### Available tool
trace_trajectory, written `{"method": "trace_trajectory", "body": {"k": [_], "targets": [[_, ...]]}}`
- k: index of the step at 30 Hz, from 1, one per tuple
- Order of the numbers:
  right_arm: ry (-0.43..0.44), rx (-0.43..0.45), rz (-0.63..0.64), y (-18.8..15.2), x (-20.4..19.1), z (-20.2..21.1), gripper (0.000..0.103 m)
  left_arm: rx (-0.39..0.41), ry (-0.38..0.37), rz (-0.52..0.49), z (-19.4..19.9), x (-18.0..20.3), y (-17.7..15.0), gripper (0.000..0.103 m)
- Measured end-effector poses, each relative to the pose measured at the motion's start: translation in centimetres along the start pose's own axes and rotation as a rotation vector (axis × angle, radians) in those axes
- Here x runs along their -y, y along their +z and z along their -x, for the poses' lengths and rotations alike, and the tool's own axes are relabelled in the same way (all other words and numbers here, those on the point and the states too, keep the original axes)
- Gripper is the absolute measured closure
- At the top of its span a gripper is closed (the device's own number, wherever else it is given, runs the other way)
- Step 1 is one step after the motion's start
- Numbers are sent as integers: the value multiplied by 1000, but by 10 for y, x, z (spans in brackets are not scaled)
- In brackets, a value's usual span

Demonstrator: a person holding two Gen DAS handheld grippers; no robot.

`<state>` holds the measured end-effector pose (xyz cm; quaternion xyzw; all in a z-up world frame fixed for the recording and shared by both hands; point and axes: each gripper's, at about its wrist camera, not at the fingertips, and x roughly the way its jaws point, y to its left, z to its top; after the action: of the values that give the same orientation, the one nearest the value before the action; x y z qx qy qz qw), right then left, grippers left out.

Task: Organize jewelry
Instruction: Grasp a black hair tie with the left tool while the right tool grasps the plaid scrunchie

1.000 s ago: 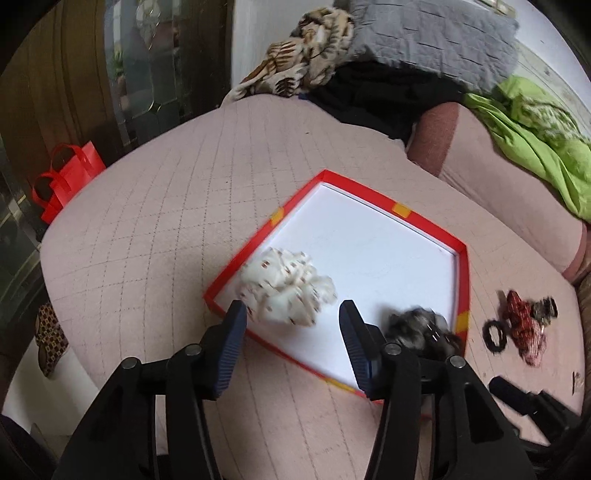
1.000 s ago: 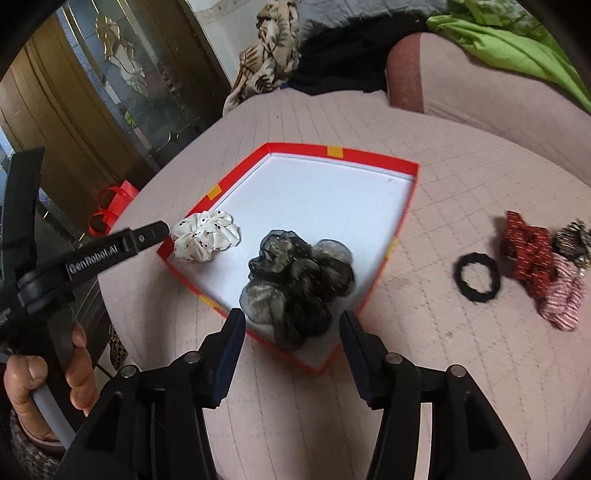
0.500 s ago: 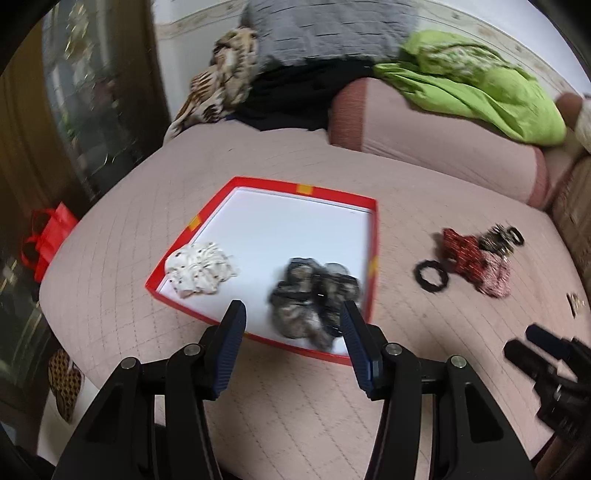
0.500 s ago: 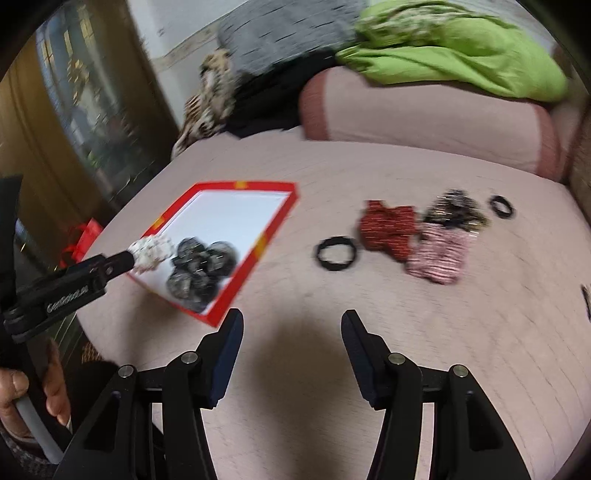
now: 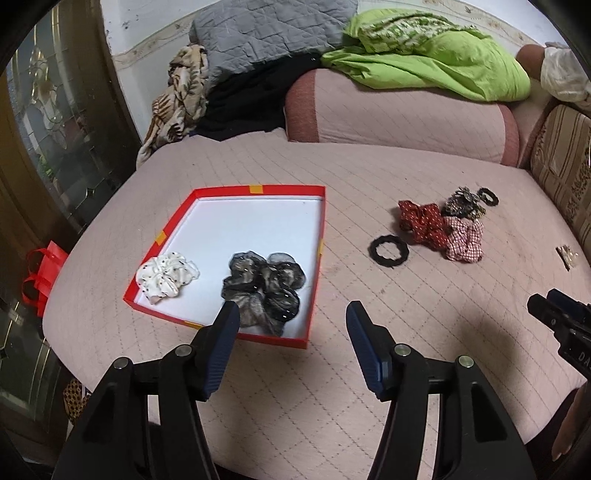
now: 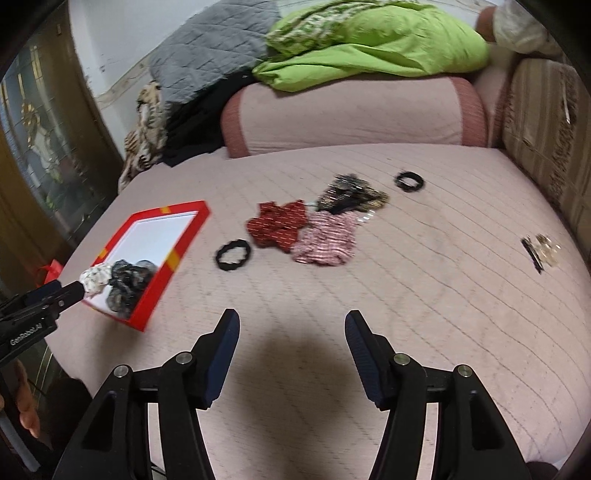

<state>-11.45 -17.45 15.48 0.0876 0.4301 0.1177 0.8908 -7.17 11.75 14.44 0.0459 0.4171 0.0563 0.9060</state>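
A red box lid [image 5: 258, 191] with a white floor lies on the pink quilted bed and holds a white dotted scrunchie [image 5: 166, 273] and a black sheer scrunchie [image 5: 264, 286]. To its right lie a black hair tie [image 5: 388, 251], a red scrunchie [image 5: 423, 221], a pink checked scrunchie [image 5: 464, 239] and a dark glittery piece [image 5: 461, 203]. My left gripper [image 5: 290, 321] hovers over the lid's near right corner, its jaws opening with nothing between them. My right gripper [image 6: 291, 328] hangs over bare quilt short of the red scrunchie [image 6: 279, 225], jaws opening, empty.
A small black hair tie [image 6: 410, 181] and a gold hair clip [image 6: 541, 251] lie further right. A pink bolster [image 5: 388, 110] with a green cloth [image 5: 436, 48], a grey quilt [image 5: 269, 29] and dark clothes line the back. A red bag [image 5: 42, 273] hangs at the bed's left edge.
Both grippers have swung right, away from the lid; the scrunchies they hovered over stay in it. The loose pile has come towards the middle of both views. Both jaws stand slightly wider.
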Motion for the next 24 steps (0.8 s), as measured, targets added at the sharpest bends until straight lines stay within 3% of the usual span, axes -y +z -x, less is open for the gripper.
{"method": "trace_trajectory", "body": {"k": [12, 24], "targets": [[-49, -39, -99, -6, 54, -16, 39, -72, -90, -8, -29, 26, 9, 44], [31, -70, -182, 27, 73, -65, 39, -119, -203, -77, -117, 81, 58, 44]]}}
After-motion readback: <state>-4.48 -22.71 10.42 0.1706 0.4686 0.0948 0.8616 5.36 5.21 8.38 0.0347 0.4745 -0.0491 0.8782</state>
